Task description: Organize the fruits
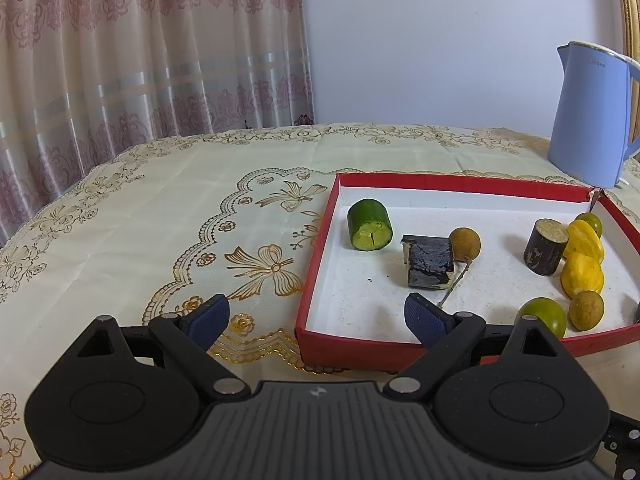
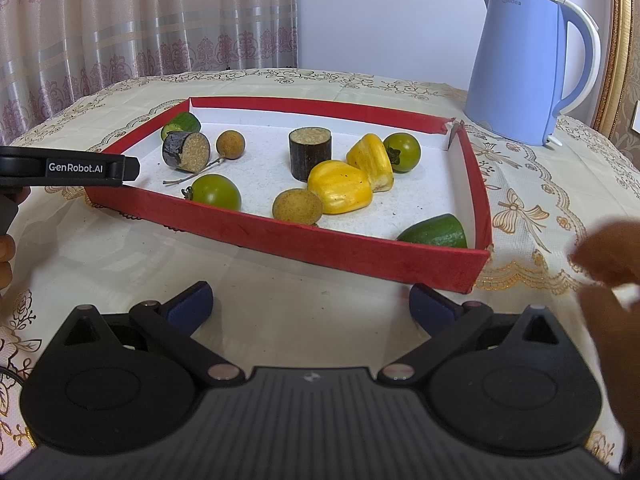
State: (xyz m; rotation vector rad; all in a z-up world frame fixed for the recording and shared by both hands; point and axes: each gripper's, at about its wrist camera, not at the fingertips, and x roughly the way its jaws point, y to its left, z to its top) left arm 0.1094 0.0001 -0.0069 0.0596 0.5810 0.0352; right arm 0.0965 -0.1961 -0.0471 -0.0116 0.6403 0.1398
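My right camera alone shows a green cucumber wedge [image 2: 436,232] in the shallow red cardboard tray's [image 2: 320,240] near corner. Both my left gripper [image 1: 318,316] and right gripper [image 2: 310,304] gape wide, empty.

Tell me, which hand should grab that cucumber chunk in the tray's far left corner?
Left, probably. The left gripper, open, faces the cucumber chunk just beyond its fingers; the right gripper waits outside the red tray.
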